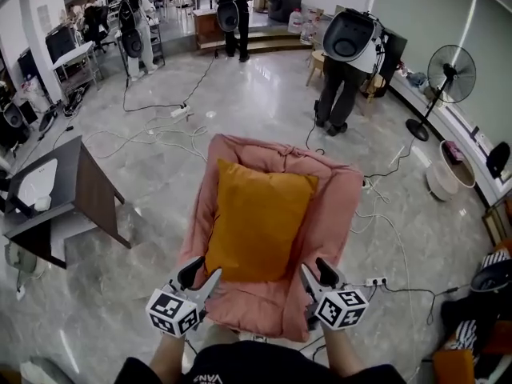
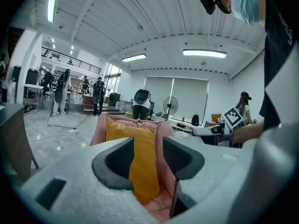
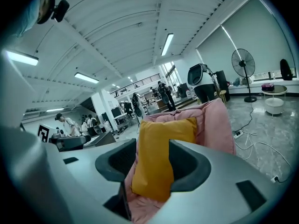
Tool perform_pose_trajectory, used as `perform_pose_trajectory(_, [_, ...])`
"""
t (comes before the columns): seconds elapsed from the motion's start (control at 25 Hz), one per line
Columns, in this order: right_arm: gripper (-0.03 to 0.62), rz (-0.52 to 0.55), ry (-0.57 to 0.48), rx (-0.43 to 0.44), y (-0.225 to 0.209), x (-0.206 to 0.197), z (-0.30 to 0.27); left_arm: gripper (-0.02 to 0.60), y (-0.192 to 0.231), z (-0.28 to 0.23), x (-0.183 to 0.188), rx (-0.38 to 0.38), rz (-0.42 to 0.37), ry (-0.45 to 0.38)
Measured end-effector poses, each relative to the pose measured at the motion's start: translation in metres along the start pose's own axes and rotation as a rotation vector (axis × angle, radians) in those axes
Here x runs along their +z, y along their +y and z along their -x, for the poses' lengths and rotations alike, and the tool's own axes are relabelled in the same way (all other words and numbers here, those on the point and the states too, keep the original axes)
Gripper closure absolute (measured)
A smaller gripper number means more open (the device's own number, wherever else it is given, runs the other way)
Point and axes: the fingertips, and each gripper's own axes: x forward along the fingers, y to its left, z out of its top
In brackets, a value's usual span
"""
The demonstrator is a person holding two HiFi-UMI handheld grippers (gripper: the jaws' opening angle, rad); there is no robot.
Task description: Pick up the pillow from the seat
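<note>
while hovering at the front edge of the pink seat (image 1: 338,206), hold jaws of left gripper (image 1: 206,268) and right gripper (image 1: 314,266) part open, empty, short of the orange pillow (image 1: 258,218).

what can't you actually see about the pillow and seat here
Pillow back: all views, pressed against the seat.
Seat's underside: head view, beneath its own padding.
Pillow's near corners: head view, partly covered by the left gripper and right gripper tips; touching or not, unclear.
Pillow's lower sides: both gripper views, behind the open jaws.
</note>
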Motion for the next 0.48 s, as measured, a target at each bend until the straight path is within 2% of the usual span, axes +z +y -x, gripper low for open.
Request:
perform_pose_trajectory(0.2, [0.379, -0.022, -0.004, -0.077, -0.012, 0.007, -0.037, 0.393, 0.041, -0.036, 0.008, -0.059, -0.009, 0.034])
perform_pose_trajectory(0.48, [0.375, -0.028, 0.002, -0.154, -0.033, 0.004, -0.088, 0.379, 0.097, -0.078, 0.001, -0.081, -0.011, 0.085])
